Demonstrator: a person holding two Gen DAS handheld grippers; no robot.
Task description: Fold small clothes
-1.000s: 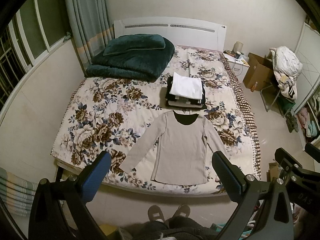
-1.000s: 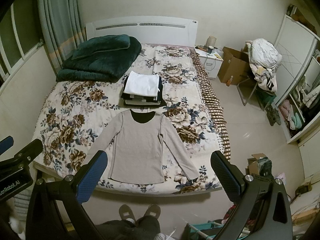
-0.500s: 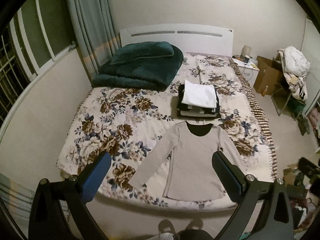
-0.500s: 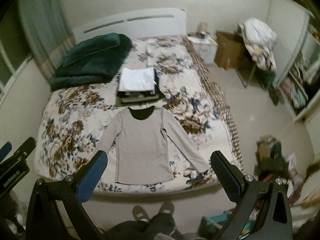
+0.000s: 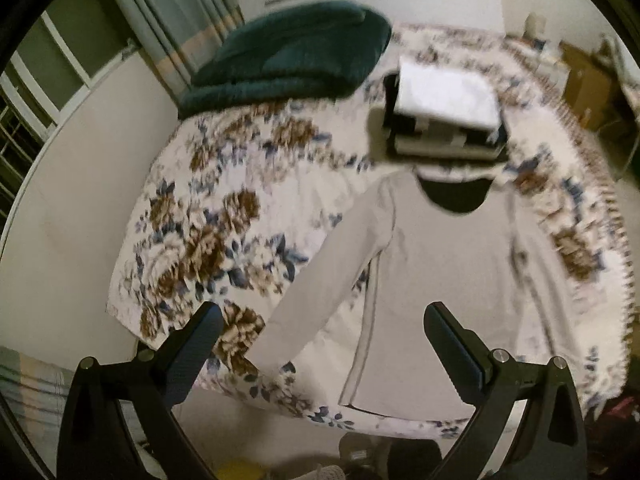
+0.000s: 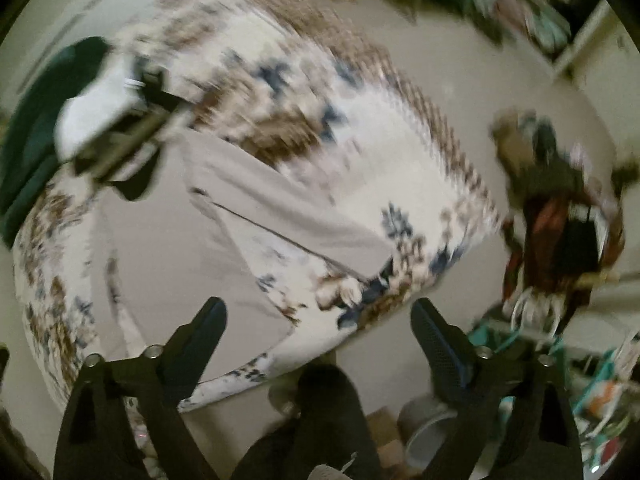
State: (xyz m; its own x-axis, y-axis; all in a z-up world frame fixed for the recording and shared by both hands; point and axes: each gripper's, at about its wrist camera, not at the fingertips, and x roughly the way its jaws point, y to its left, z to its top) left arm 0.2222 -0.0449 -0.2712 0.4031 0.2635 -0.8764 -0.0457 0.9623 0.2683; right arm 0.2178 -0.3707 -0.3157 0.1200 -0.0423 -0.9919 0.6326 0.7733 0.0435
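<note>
A grey shirt (image 5: 448,280) lies flat on the bed (image 5: 224,208), near its foot edge, with both sleeves spread out. Just past the shirt's neck sits a stack (image 5: 444,120) of folded clothes, white on top. A green blanket (image 5: 292,52) is folded at the head of the bed, well apart from the shirt. The left gripper (image 5: 322,340) hangs above the shirt's left sleeve, jaws wide apart, holding nothing. The right gripper (image 6: 318,336) is over the shirt's (image 6: 180,248) bottom corner, jaws wide apart too. That view is very blurry.
</note>
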